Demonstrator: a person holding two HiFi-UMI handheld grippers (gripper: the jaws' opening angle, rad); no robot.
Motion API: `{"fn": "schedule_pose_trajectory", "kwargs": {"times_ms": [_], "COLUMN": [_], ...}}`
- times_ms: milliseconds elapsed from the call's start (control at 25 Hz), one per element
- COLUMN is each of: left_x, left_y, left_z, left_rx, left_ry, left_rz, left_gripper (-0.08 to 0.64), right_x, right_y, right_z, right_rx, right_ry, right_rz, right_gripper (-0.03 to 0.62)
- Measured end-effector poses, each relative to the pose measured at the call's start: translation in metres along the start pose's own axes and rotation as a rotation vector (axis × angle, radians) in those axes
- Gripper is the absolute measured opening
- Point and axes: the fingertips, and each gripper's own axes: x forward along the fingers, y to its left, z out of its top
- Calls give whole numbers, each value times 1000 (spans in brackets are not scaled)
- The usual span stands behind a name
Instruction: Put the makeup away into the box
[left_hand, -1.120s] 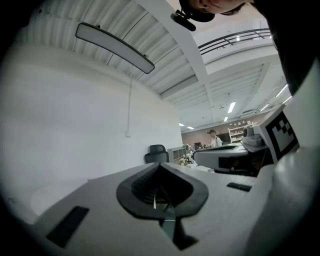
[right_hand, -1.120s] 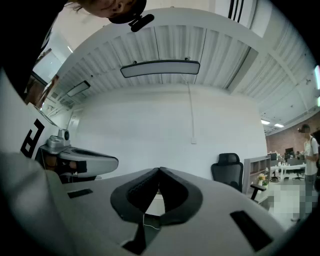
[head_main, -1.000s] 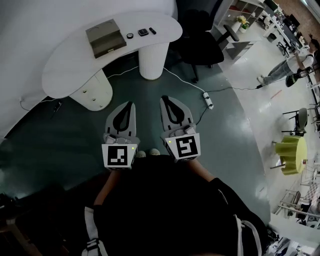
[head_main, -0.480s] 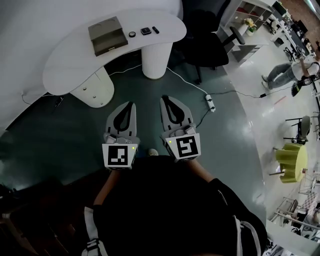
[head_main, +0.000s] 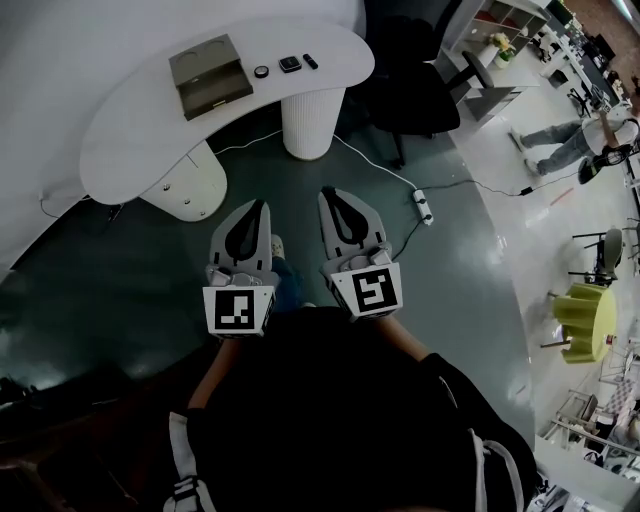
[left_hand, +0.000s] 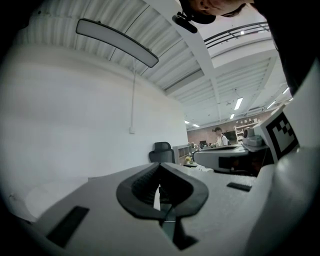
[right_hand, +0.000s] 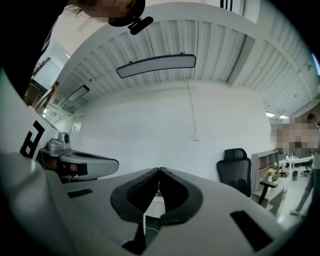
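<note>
We hold left gripper (head_main: 258, 207) and right gripper (head_main: 331, 193) side by side above dark floor (head_main: 140, 270), jaws of each closed together, nothing between, olive box (head_main: 208, 75) on curved white table (head_main: 130, 140), small dark makeup items (head_main: 289, 64) just beside box, well apart from both grippers

Olive-brown box (head_main: 210, 75) sits flat on the white table (head_main: 130, 140), well ahead of the left gripper (head_main: 260, 206); three small dark makeup items, round piece (head_main: 261, 71), square piece (head_main: 290, 64) and slim piece (head_main: 310, 61), lie in a row beside it, well ahead of the right gripper (head_main: 329, 193).
</note>
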Motion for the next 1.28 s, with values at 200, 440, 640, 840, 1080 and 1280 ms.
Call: {"fn": "schedule_pose_trajectory", "kwargs": {"times_ms": [200,440,640,840,1080,1280], "left_x": [39,99,142,180,217,235], "left_y": [34,87,125,159,185,200], "left_z": [-8,-13,-18,-24,-31,-34], "left_rx": [-18,-9,-31,-31,-38,-50], "left_ry": [8,6,27,43,46,46], "left_rz": [-1,-7,-19,-42,-80,-93], "left_gripper": [8,8,8,8,8,8], "right_x": [53,130,188,238,281,301], "right_y": [-13,-28,-38,-49,-58,-63], "right_z": [-4,-12,-21,-26,-32,-33], "right_rx": [-12,-3,15,18,13,4], "right_ry": [-19,13,49,64,79,89], "right_rz": [-6,-1,-8,-23,-43,-53], "right_gripper": [23,23,23,23,23,23]}}
